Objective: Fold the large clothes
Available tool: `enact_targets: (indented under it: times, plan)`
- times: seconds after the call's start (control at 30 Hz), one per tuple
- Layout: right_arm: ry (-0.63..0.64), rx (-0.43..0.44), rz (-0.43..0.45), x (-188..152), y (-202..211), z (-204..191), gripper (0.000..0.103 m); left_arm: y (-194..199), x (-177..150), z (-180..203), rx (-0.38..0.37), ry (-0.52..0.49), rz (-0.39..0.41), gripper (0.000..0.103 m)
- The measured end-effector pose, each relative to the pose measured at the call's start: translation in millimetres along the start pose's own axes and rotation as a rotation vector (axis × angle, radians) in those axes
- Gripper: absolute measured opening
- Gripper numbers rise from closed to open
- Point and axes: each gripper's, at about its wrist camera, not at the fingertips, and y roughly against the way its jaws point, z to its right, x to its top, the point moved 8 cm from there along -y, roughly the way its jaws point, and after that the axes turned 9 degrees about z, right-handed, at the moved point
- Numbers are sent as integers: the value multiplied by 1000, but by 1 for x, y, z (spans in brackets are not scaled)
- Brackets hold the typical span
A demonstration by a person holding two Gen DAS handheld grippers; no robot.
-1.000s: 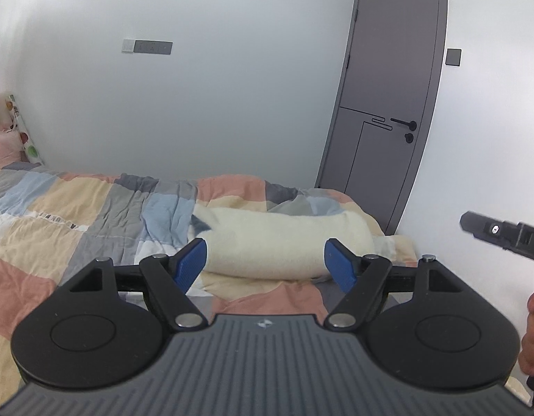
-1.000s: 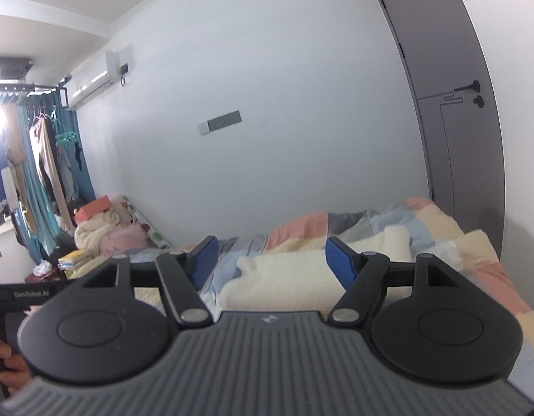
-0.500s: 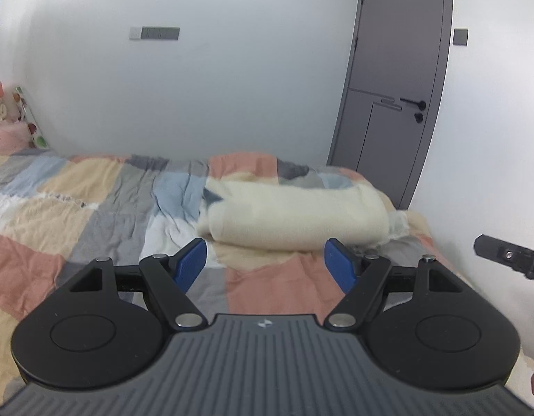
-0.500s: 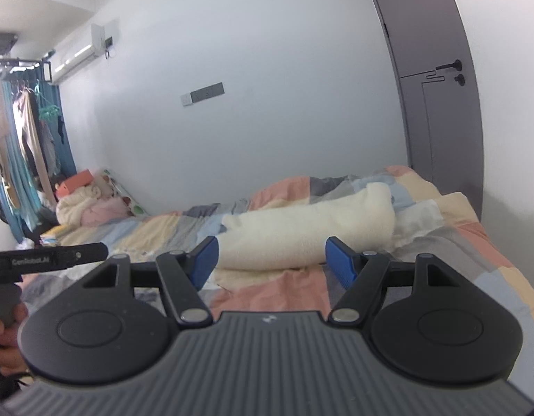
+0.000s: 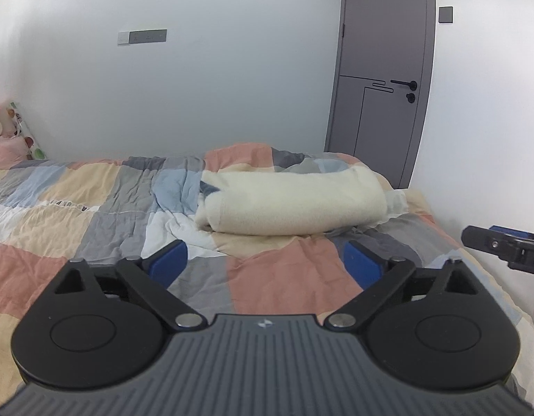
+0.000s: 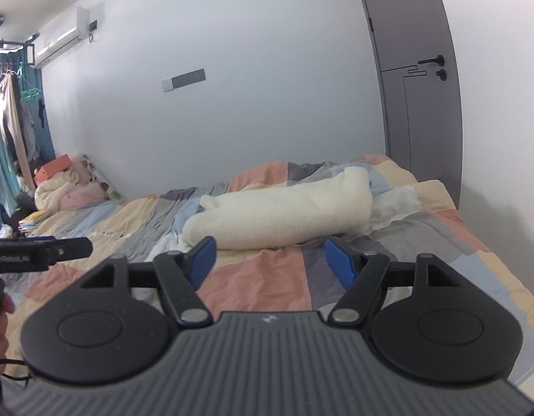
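Left gripper: jaws spread, empty | Right gripper: jaws spread, empty | Cream garment: lies as a folded bundle on patchwork quilt, apart from both | Stage: finished or refold undetermined; edges are to be kept aligned.

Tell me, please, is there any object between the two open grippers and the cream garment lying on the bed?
Nothing visible is. Only bare patchwork quilt lies between the left gripper and the cream garment, and likewise ahead of the right gripper. Both grippers are open and apart from the garment.
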Motion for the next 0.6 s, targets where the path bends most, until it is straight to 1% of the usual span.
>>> enact_targets:
  times: [0.17, 0.2, 0.23, 0.3, 0.4, 0.5, 0.6]
  plan:
    - [21, -5, -6, 4, -1, -3, 75, 4, 1, -3, 25, -2, 1, 102]
    - [30, -7, -4, 4, -1, -4, 79, 4, 2, -4, 25, 0, 1, 102]
    - [34, -15, 4, 6, -1, -4, 90, 5, 3, -5, 28, 3, 2, 102]
    - [35, -31, 25, 8, 1, -2, 103, 6, 4, -6, 30, 7, 4, 103]
    - [54, -65, 32, 11, 1, 0, 103, 7, 4, -5, 15, 19, -1, 103]
    - [34, -56, 16, 9, 0, 1, 103, 6, 3, -3, 14, 15, -7, 103]
    - [50, -52, 4, 7, 0, -2, 103, 5, 0, -1, 20, 8, -20, 103]
